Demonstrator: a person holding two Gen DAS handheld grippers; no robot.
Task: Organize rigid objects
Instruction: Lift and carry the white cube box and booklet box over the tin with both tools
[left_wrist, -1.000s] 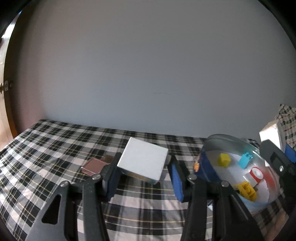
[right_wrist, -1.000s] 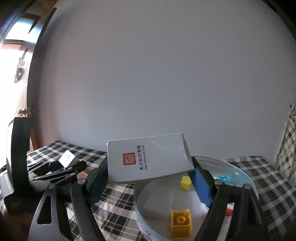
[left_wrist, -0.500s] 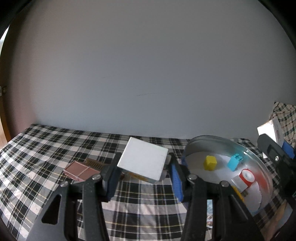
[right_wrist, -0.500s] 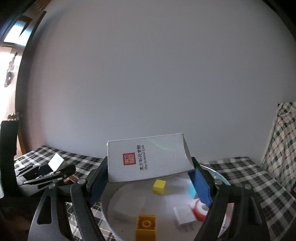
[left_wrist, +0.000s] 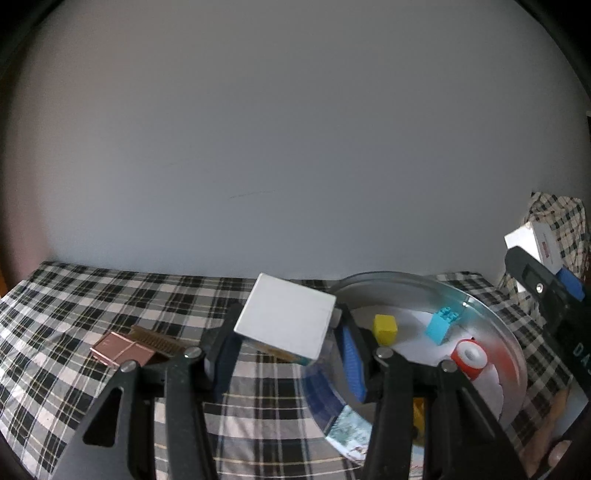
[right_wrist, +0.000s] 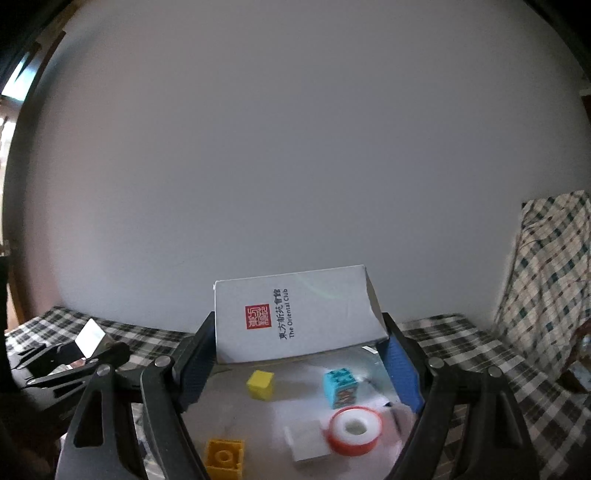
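Note:
My left gripper (left_wrist: 286, 341) is shut on a small white box (left_wrist: 286, 319), held tilted above the checked cloth at the left rim of a round metal tin (left_wrist: 491, 325). My right gripper (right_wrist: 297, 354) is shut on a white box with a red seal and "The Oriental Club" (right_wrist: 295, 314), carried over the same tin (right_wrist: 225, 402). Inside the tin lie a yellow cube (right_wrist: 260, 384), a teal brick (right_wrist: 340, 387), a red-and-white tape roll (right_wrist: 354, 430), a yellow brick (right_wrist: 223, 458) and a small white piece (right_wrist: 308, 441). The left gripper with its box (right_wrist: 88, 336) also shows at the left of the right wrist view.
A pink-brown flat case beside a comb-like piece (left_wrist: 123, 349) lies on the checked tablecloth (left_wrist: 92, 295) to the left. A plain wall stands behind the table. Checked fabric (right_wrist: 546, 277) hangs at the right. A person's fingers (left_wrist: 550, 439) show at the lower right.
Both grippers, each still holding its box, have shifted toward the tin. More of the tin's inside now shows under the right gripper; the tin's rim reaches under the left gripper.

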